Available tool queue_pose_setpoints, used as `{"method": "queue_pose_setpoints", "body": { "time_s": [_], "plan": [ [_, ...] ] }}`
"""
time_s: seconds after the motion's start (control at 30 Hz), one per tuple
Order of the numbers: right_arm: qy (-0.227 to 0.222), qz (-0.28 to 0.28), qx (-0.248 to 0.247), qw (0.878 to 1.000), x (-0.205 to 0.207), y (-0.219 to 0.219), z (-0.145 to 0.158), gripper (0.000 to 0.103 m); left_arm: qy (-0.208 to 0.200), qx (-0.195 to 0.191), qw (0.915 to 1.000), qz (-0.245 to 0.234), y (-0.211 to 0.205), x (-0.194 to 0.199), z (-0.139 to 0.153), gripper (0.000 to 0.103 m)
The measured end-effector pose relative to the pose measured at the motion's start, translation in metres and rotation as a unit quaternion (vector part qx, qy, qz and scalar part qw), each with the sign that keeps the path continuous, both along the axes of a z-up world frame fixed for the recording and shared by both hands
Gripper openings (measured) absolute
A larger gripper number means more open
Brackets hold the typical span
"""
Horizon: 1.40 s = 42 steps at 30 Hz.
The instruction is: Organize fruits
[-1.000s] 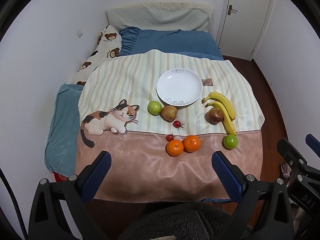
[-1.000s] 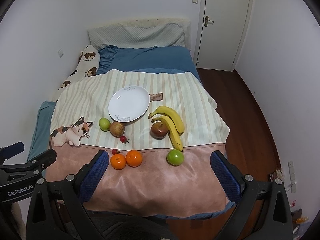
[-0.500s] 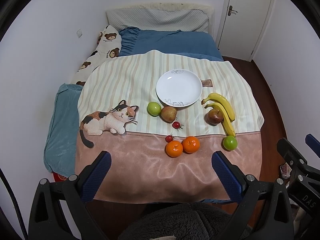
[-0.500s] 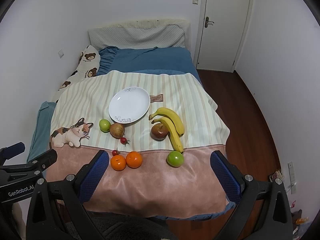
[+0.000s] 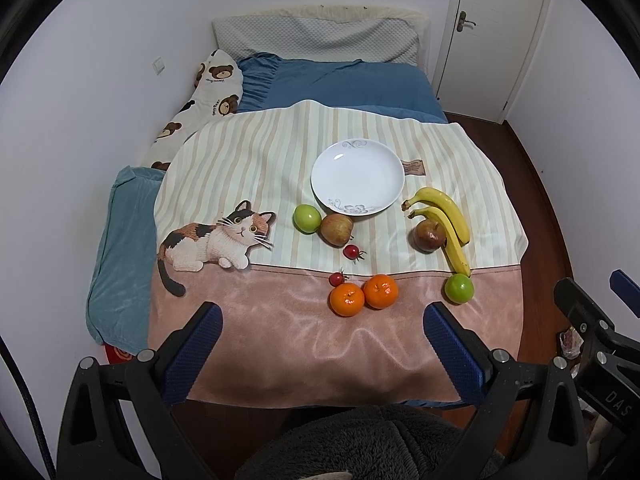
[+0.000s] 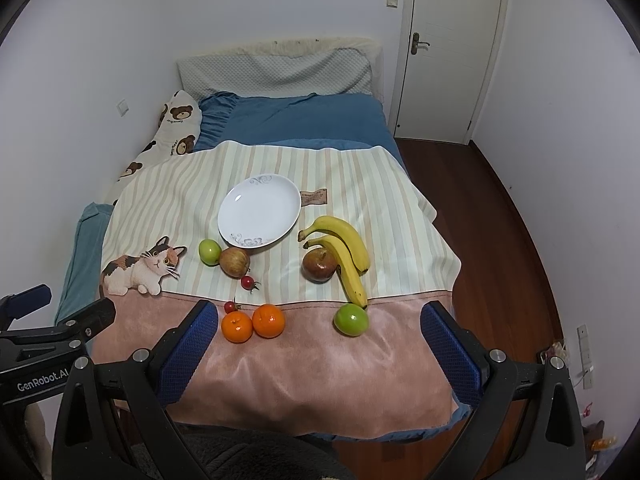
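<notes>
A white plate lies bare on a striped blanket on the bed. In front of it are a green apple, a reddish apple, two cherry tomatoes, two oranges, a dark red apple, two bananas and another green apple. My left gripper and right gripper both hover open above the bed's near edge, holding nothing.
The blanket bears a cat picture. Pillows and a bear-print cushion lie at the far end. A white wall runs along the left, a closed door stands far right, and wooden floor lies to the right.
Both grippers have drifted very slightly; the fruit sits a touch lower in the right wrist view. Nothing on the bed has moved.
</notes>
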State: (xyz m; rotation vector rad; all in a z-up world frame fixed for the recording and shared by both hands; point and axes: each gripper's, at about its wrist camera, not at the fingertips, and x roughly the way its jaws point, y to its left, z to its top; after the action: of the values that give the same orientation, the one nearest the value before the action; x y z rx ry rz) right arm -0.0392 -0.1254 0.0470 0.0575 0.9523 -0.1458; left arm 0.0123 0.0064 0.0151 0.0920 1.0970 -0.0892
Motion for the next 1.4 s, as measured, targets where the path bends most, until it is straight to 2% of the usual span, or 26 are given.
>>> {"method": "queue_pose_setpoints", "body": {
  "time_s": [0.43, 0.63, 0.8, 0.87, 0.97, 1.03, 1.07, 1.17, 1.27, 1.37, 1.4],
  "plan": [
    [0.005, 0.001, 0.008, 1.0, 0.009, -0.001, 0.001, 0.103, 0.002, 0.0, 1.0, -0.001, -0.001, 0.002, -0.001, 0.103],
    [0.009, -0.008, 0.032, 0.999, 0.024, -0.02, -0.015, 0.103, 0.009, -0.005, 0.9999, 0.002, -0.019, 0.028, -0.015, 0.103],
    [0.027, -0.036, 0.056, 0.997, 0.058, -0.064, -0.052, 0.103, 0.051, -0.022, 0.9985, -0.001, -0.043, 0.073, -0.055, 0.103],
    [0.035, -0.046, 0.06, 0.997, 0.075, -0.083, -0.072, 0.099, 0.07, -0.037, 0.9969, -0.004, -0.056, 0.09, -0.073, 0.103],
    [0.062, -0.053, 0.072, 0.994, 0.101, -0.112, -0.106, 0.087, 0.105, -0.056, 0.9928, -0.011, -0.081, 0.113, -0.108, 0.103],
    [0.082, -0.054, 0.083, 0.992, 0.117, -0.128, -0.13, 0.078, 0.138, -0.063, 0.9882, -0.017, -0.102, 0.128, -0.137, 0.103],
    [0.093, -0.054, 0.09, 0.99, 0.125, -0.136, -0.143, 0.077, 0.15, -0.064, 0.9864, -0.02, -0.107, 0.135, -0.147, 0.103],
    [0.126, -0.046, 0.101, 0.986, 0.149, -0.155, -0.181, 0.075, 0.181, -0.055, 0.9815, -0.03, -0.131, 0.154, -0.182, 0.103],
    [0.153, -0.039, 0.109, 0.981, 0.172, -0.168, -0.211, 0.075, 0.214, -0.062, 0.9745, -0.027, -0.149, 0.172, -0.21, 0.103],
    [0.167, -0.03, 0.123, 0.978, 0.197, -0.182, -0.231, 0.07, 0.247, -0.105, 0.9633, -0.011, -0.16, 0.179, -0.23, 0.103],
    [0.17, -0.027, 0.129, 0.977, 0.204, -0.186, -0.234, 0.066, 0.262, -0.127, 0.9568, -0.001, -0.165, 0.179, -0.239, 0.103]
  ]
}}
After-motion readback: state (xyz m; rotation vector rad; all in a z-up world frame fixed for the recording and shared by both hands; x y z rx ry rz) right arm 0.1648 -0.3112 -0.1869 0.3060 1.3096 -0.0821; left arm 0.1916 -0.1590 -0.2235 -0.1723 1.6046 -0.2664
